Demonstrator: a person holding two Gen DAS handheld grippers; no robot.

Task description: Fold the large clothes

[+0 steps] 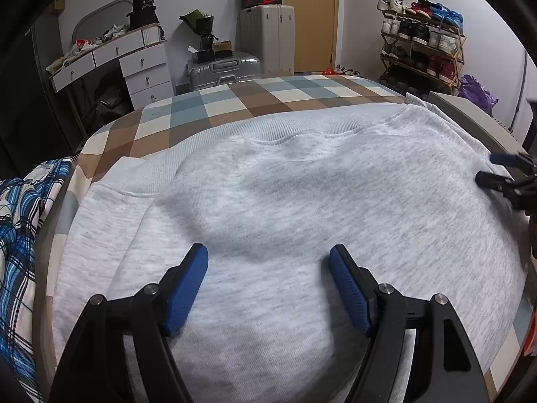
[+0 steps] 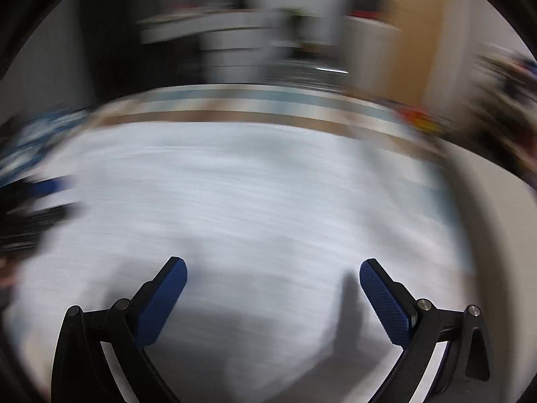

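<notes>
The grey sweatshirt (image 1: pixel 285 208) lies flat on the checked bed (image 1: pixel 235 100), under both grippers. The left gripper (image 1: pixel 268 255) and the right gripper (image 2: pixel 272 268) are spread and hold nothing. The right view is blurred, so probably it is better to take one side edge with both and fold it slowly to the middle.

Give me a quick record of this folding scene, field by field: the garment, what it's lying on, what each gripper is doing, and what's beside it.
garment: grey sweatshirt, spread flat
surface: checked bed cover
left gripper: fingers apart above the sweatshirt, nothing held
right gripper: fingers apart, nothing between them; view blurred
beside garment: blue plaid cloth at the left edge
background: shoe rack, suitcases
</notes>
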